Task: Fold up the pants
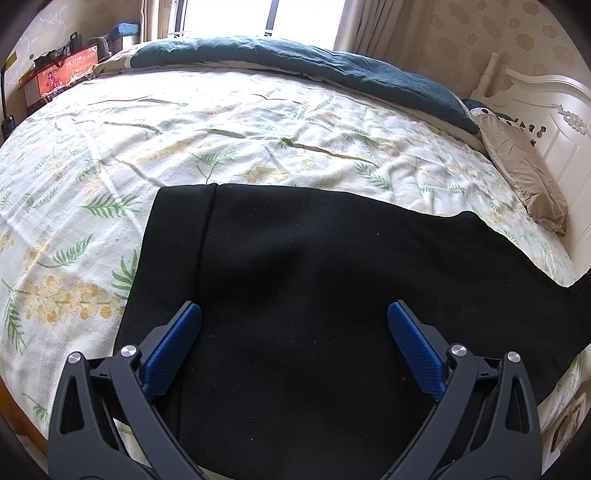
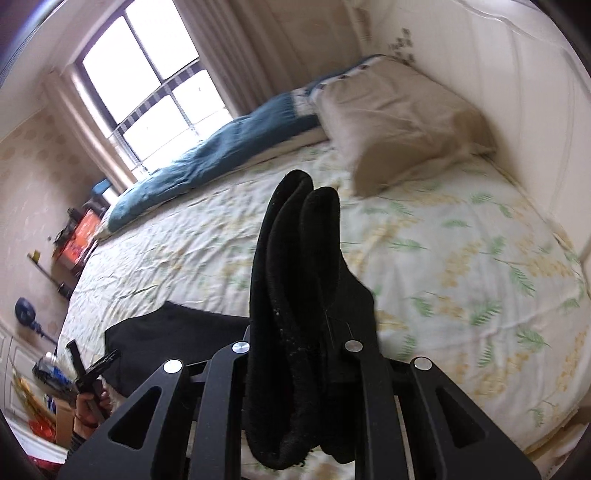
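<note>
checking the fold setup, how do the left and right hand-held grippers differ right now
The left hand-held gripper is open, its blue pads wide apart; the right hand-held gripper is shut on the pants.
The left holds nothing and hovers over the pants lying flat on the bed; the right lifts a bunched end of them above the bed.
Both have black two-finger frames and point down toward the bed.

Both cameras look forward and downward along their grippers onto the bed (image 1: 258, 122). The left view hangs close above the black pants (image 1: 295, 277), facing the window (image 1: 229, 14). The right view sits higher and tilted, sharing pants (image 2: 177, 328), window (image 2: 147, 74) and pillow (image 2: 399, 122).
</note>
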Demonstrator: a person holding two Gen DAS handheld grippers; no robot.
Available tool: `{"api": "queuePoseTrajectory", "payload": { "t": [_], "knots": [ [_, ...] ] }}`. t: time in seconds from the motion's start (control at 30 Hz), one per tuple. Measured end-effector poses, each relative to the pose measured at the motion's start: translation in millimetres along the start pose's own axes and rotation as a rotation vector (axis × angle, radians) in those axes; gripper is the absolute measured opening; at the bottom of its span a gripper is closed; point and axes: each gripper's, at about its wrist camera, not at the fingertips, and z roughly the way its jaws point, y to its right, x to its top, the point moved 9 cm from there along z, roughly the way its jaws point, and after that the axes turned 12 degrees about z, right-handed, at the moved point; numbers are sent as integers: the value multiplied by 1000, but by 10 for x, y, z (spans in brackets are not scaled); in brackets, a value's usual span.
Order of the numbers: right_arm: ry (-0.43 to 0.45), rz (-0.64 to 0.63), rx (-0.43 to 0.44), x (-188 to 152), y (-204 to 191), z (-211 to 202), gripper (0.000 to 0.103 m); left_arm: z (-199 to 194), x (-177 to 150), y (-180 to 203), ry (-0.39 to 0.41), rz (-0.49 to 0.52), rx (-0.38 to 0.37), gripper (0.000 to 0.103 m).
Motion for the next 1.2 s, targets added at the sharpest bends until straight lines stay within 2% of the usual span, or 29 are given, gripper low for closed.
{"api": "queuePoseTrajectory", "payload": {
  "t": [0.3, 0.5, 1.2],
  "knots": [
    [3, -71, 72, -182, -729, 221, 16, -17, -6, 27, -2, 7, 0, 101],
    [-5, -101, 87, -352, -1077, 434, 17, -14, -7, 22, -1, 3, 0, 101],
    [-120, -174, 77, -1251, -1768, 1414, 17, -13, -15, 44, -3, 5, -1, 101]
  ]
}}
